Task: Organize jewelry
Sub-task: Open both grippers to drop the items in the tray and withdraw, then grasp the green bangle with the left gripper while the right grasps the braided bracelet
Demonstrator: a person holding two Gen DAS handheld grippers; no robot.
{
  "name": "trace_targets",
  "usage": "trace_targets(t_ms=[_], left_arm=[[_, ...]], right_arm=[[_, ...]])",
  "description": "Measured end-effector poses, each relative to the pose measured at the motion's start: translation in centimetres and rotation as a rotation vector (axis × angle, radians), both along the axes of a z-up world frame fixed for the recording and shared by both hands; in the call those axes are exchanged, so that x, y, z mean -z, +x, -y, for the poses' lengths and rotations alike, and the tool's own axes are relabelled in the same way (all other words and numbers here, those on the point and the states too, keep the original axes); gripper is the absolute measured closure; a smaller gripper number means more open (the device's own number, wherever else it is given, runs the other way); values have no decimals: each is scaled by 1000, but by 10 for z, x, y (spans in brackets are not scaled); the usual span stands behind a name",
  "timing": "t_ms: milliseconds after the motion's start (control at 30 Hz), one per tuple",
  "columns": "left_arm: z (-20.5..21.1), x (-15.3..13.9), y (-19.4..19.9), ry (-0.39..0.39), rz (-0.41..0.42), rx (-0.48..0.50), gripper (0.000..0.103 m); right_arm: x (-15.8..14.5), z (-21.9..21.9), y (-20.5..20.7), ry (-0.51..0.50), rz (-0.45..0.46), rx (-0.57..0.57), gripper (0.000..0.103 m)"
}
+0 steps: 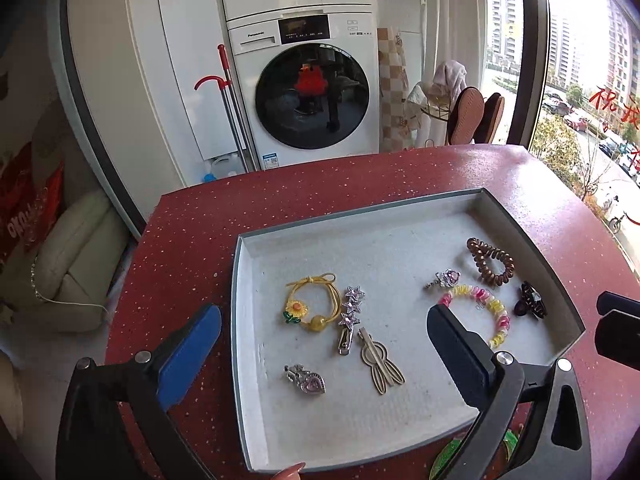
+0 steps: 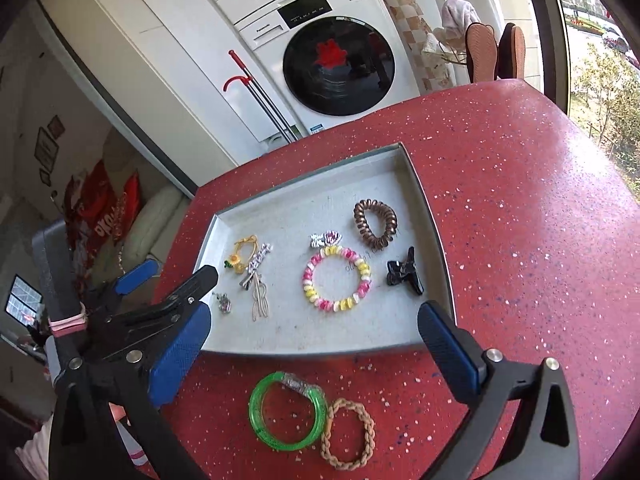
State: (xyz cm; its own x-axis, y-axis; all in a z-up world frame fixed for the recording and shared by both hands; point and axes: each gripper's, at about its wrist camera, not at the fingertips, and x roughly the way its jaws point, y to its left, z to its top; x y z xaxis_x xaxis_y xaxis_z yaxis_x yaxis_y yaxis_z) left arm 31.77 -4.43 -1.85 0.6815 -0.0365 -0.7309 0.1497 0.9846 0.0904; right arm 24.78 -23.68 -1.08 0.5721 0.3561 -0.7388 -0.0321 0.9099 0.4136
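A grey tray [image 1: 240, 280] on the red table holds several hair pieces: a yellow flower tie [image 1: 296, 310], a star clip [image 1: 350, 316], a beige clip [image 1: 378, 364], a heart clip [image 1: 306, 380], a pink-yellow spiral tie [image 2: 308, 280], a brown spiral tie [image 2: 362, 228] and a black claw clip [image 2: 404, 274]. My left gripper [image 1: 323, 314] hovers open above the tray's left half, nothing between its fingers. My right gripper [image 2: 315, 310] stands open over the tray's near edge, also empty. A green bangle [image 2: 256, 412] and a braided tan ring [image 2: 370, 434] lie on the table just below it.
The speckled red table [image 2: 520, 220] stretches bare to the right of the tray. Behind it stand a washing machine [image 1: 312, 92], a red-handled mop [image 1: 224, 92] and a window. A fingertip [image 1: 288, 472] shows at the tray's near edge.
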Motion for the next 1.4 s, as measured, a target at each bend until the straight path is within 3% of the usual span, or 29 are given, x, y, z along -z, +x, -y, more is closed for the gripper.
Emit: trace_targets(t_ms=[233,467,700,933,1133,1200,1300,1400], left_arm=[[-4,-4,-56,-55,5,24,0],[0,22,-92,-123,-114,59,0],[4,50,-106,-153,-198,29,0],[4,57,-101,-133,-205,7,0],[13,61,-97,-95,-198,31,0],[14,64,-95,-93,-207,33,0],[16,67,-93,-83,-216,37,14],[19,69,-93,-73,-214,42,14]], right_arm=[[3,11,-38,-42,-35,8,0],[30,17,-68,-146,-122,21,0],[46,10,-81,-269,-151,9,0],[54,-3,-77,-343,-151,-15,1],[59,-17,-74,-387,-142,-54,17],[61,-22,-72,-397,-143,-62,27],[64,-30,-71,-426,-135,-71,34],[65,-39,-72,-484,-115,-94,41]])
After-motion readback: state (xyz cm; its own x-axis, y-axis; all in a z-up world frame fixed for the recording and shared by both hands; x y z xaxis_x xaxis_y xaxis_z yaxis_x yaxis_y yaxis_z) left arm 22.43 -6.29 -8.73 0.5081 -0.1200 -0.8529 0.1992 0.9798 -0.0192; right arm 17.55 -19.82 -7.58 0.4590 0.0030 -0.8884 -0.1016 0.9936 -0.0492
